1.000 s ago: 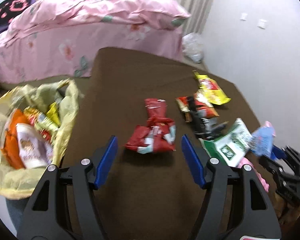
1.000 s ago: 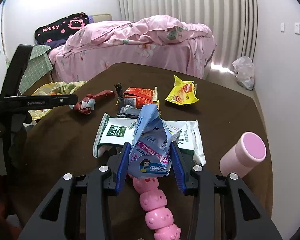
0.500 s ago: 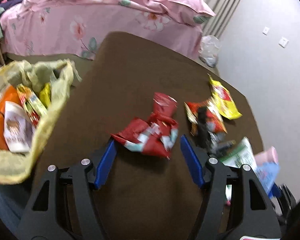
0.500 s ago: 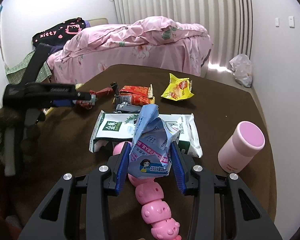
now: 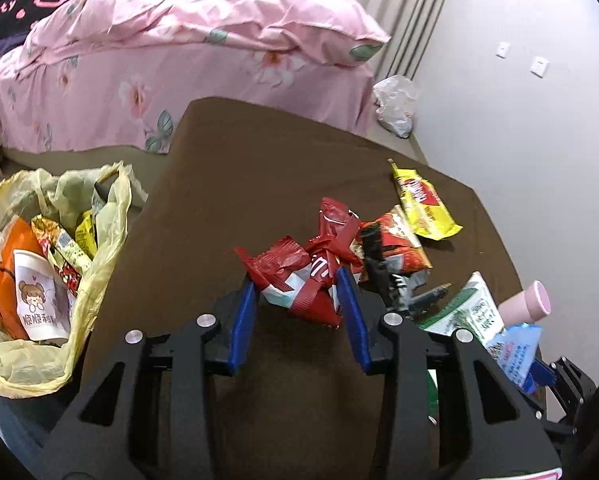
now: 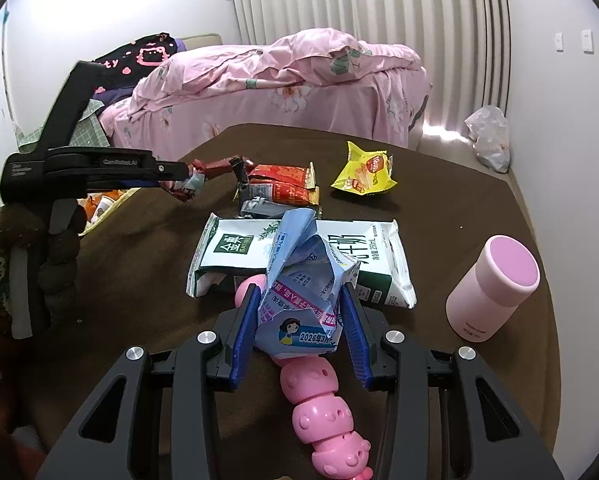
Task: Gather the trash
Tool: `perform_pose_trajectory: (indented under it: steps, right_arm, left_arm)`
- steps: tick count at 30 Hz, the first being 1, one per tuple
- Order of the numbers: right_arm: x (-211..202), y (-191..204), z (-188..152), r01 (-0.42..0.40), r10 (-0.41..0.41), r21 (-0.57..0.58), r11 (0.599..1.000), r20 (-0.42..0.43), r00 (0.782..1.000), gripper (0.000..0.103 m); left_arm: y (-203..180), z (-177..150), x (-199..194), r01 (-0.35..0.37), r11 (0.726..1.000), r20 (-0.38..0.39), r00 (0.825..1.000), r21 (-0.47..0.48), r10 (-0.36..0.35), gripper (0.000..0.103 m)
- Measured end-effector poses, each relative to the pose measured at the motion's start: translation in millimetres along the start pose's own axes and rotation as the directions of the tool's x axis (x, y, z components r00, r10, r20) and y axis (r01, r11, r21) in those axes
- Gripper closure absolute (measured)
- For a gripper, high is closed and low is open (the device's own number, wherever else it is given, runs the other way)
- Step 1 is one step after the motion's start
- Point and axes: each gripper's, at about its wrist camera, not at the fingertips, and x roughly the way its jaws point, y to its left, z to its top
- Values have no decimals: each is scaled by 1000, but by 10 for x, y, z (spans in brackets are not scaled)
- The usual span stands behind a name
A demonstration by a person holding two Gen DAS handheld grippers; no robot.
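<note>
My left gripper (image 5: pixel 297 284) is closing its jaws on a crumpled red wrapper (image 5: pixel 299 272), and both blue pads touch its sides. The right wrist view shows the same gripper (image 6: pixel 179 176) with the red wrapper (image 6: pixel 191 178) at its tips, by the table's left side. My right gripper (image 6: pixel 299 292) is shut on a crumpled light-blue packet (image 6: pixel 299 304), held just above the brown table (image 6: pixel 459 208). A yellow trash bag (image 5: pixel 99 248) with several wrappers inside stands open left of the table.
On the table lie a yellow snack packet (image 6: pixel 363 176), a red-orange packet (image 6: pixel 283 188), a green-and-white pouch (image 6: pixel 235 248), a pink cup (image 6: pixel 491 284) and a pink bead toy (image 6: pixel 319 400). A pink bed (image 5: pixel 179 64) stands behind, and a white bag (image 5: pixel 395 108) lies on the floor.
The left gripper moved forward around the red wrapper and its jaws narrowed until the pads met it. The right gripper stayed put with the blue packet.
</note>
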Motion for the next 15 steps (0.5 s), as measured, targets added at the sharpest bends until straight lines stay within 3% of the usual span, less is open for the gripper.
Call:
perform_pose_trajectory:
  steps: [8,15]
  right_arm:
    - [-67,46,80,1,-1,-8,1000,21,1000,65]
    - [-107,264,324,-14,17,-65,998,60,998,65]
  left_arm:
    - [96,-70,-379,49,999,76,996,18,-50,65]
    - [461,-79,-778,13,999,171,985,-39,-6,65]
